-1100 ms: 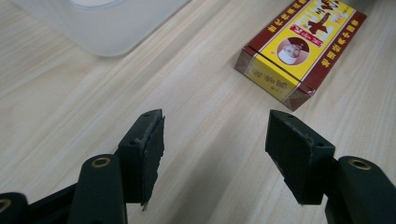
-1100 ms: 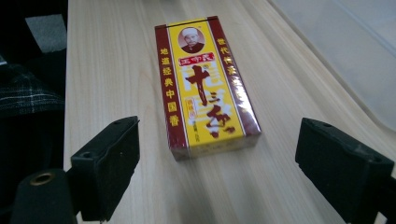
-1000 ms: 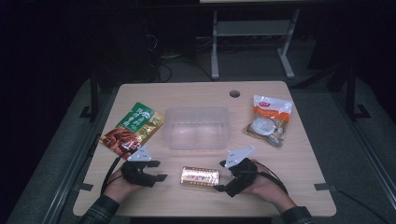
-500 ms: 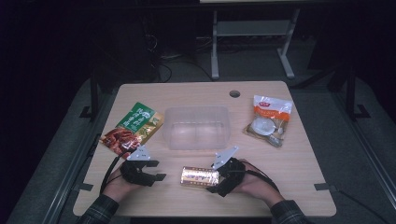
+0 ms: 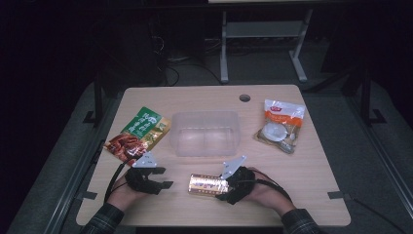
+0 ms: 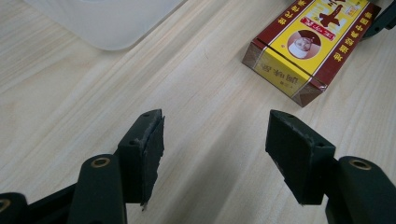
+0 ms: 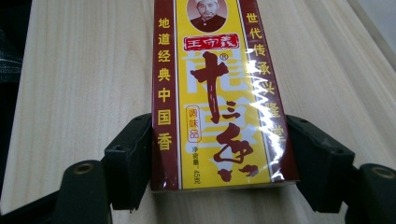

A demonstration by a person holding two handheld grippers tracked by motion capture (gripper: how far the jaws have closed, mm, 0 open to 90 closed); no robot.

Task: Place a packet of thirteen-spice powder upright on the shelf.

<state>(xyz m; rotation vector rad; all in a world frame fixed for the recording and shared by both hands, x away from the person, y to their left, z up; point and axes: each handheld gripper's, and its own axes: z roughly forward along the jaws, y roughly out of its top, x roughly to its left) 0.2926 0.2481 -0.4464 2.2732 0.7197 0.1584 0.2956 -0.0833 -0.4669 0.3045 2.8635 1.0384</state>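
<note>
The right hand-held gripper (image 7: 219, 158) is sitting around the near end of the yellow-and-red seasoning box (image 7: 219, 93), its jaws having just been closing, with both pads looking pressed to the box's long sides, while the box is lying flat on the counter (image 5: 311, 175) at about six o'clock from the clear plastic tub (image 5: 207, 134). Because the grip is catching only the end of a glossy, film-wrapped box, the far end could sag or slip free on lifting. The left hand-held gripper (image 6: 215, 154) is resting with jaws apart and empty at nine o'clock of the box, too far off to steady it.
</note>
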